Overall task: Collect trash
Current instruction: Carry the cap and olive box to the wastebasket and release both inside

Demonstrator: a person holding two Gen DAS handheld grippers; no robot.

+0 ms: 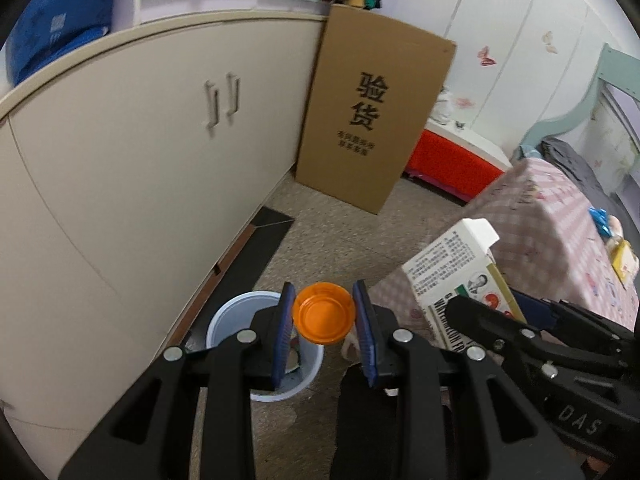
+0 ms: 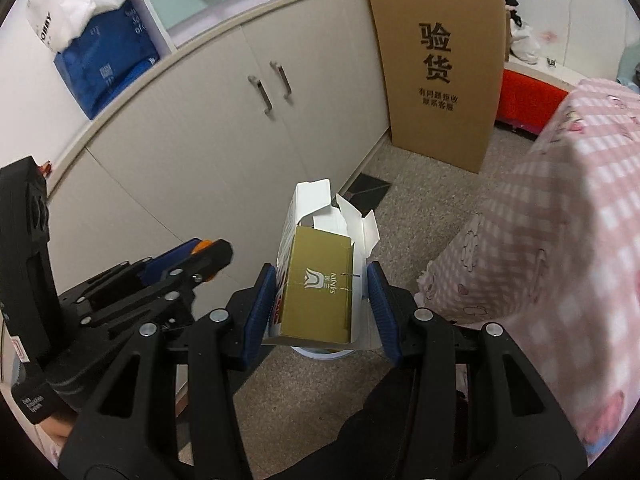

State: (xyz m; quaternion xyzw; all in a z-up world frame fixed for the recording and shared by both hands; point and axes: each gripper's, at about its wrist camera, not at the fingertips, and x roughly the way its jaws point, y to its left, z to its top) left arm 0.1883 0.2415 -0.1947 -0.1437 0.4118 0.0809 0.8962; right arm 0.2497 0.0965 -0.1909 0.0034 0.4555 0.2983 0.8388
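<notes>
My left tongs [image 1: 324, 318] are matte black plastic: two broad arms with long cut-out slots, linked by shorter bars. Round silver screw heads sit at each pivot, two to a side. The fingers [image 1: 282, 336] carry ribbed blue pads on their inner faces. My right tongs [image 2: 322, 312] are built the same way, black linkages, silver pivots, ribbed blue pads [image 2: 380, 314]. To the right of the left tongs I see the other unit's flank, with pale raised letters reading "DAS" on the black housing. To the left of the right tongs, the other unit's body is a black block with small white lettering on a rounded end.
</notes>
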